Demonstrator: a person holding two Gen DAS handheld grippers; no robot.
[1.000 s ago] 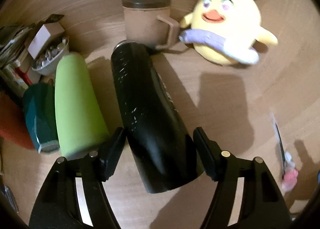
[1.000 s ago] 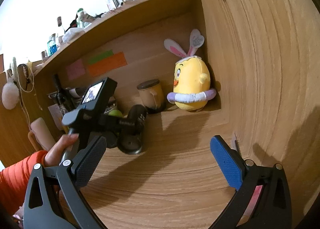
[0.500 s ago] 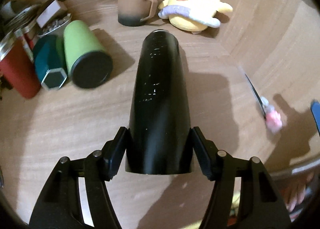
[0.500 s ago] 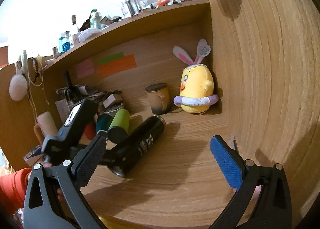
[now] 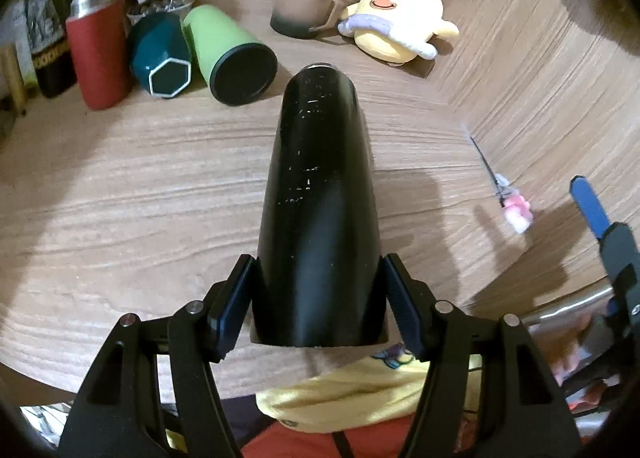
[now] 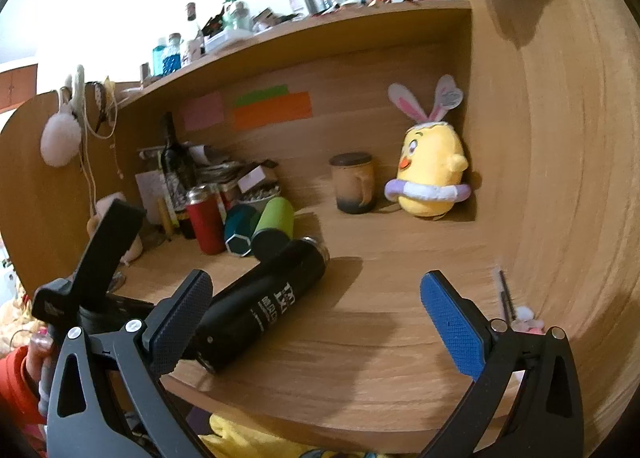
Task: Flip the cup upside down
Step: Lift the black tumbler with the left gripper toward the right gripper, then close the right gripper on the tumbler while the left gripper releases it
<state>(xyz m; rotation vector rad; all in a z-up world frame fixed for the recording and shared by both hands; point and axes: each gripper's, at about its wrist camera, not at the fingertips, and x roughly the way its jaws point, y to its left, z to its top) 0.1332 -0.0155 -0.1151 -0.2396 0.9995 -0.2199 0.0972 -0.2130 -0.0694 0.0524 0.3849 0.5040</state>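
1. Wooden desk [image 5: 120, 186] with a back panel and a right side wall is filling both views, and sticky notes [image 6: 272, 108] are showing on the back panel.
2. You are holding the black cup [image 5: 318, 218] in your left gripper [image 5: 316, 310]; its fingers are closed against the cup's two sides near the base end, so the grip is on the body.
3. That black cup [image 6: 260, 306] is lying nearly horizontal, base end toward the desk's front edge and silver-rimmed end pointing toward the back; the right wrist view cannot tell you whether it is touching the wood or hanging just above it.
4. Your right gripper [image 6: 316, 322] is hovering by the front edge with its blue pads [image 6: 452, 322] spread wide, gripping nothing.
5. Along the back left you are seeing a red flask [image 5: 98, 54] standing upright, then a teal cup [image 5: 160, 54] and a green cup [image 5: 228, 58] both lying on their sides, bases facing the front.
6. A brown mug [image 5: 302, 2] with a dark lid is standing near the back edge, and the yellow plush chick [image 5: 396, 22] is sitting beside it in the back right corner.
7. A pen [image 5: 500, 186] with a pink end is lying by the right wall, well apart from the black cup.
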